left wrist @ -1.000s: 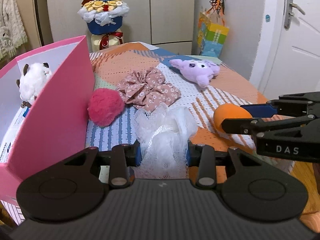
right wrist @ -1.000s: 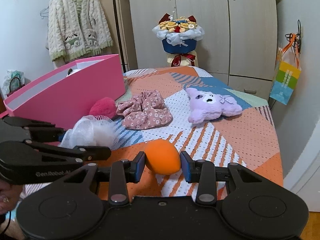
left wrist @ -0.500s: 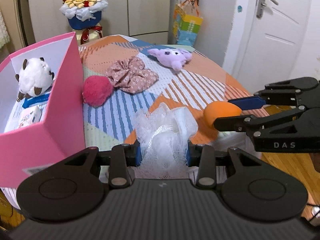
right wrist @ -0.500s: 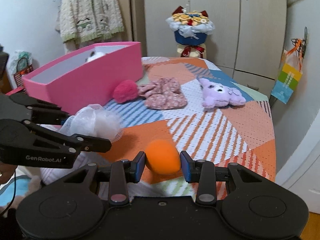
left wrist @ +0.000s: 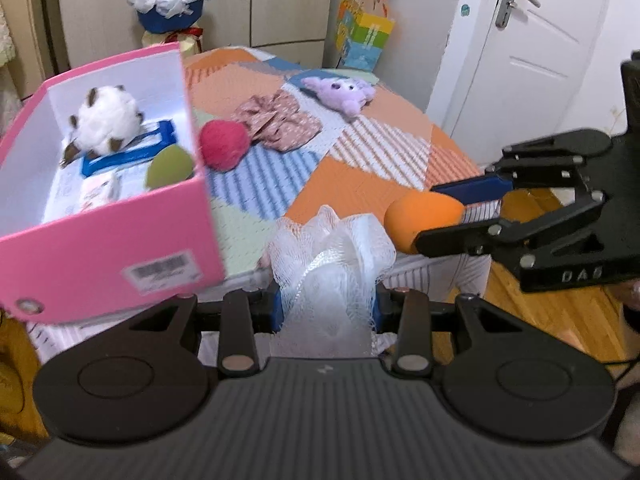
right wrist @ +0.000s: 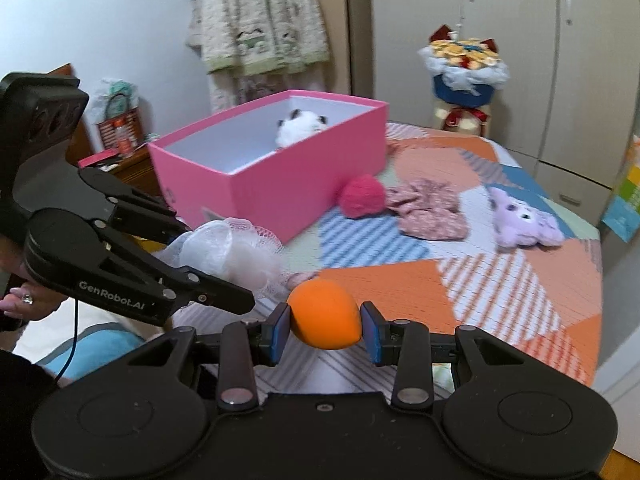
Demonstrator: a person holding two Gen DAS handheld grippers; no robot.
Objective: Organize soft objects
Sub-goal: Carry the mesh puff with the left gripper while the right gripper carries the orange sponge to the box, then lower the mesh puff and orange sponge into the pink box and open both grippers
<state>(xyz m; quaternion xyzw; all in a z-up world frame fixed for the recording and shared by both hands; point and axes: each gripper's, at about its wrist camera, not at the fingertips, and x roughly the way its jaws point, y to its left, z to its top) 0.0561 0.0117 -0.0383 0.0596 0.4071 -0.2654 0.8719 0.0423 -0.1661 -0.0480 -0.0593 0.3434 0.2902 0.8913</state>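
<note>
Now | left tool [left wrist: 325,312] clamps 1 mesh pouf [left wrist: 332,256] | right tool [right wrist: 325,330] clamps 1 orange ball [right wrist: 324,314]

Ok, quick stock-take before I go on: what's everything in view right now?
Mesh puff: 1, white, in left gripper.
Sponge ball: 1, orange, in right gripper.
Box: 1, pink, on bed.
Fluffy toy: 1, white, inside box.
Egg-shaped sponge: 1, green, inside box.
Pompom: 1, red, beside box.
Scrunchie: 1, floral pink, on bed.
Plush: 1, purple, on bed.
Left gripper: shut.
Right gripper: shut.
</note>
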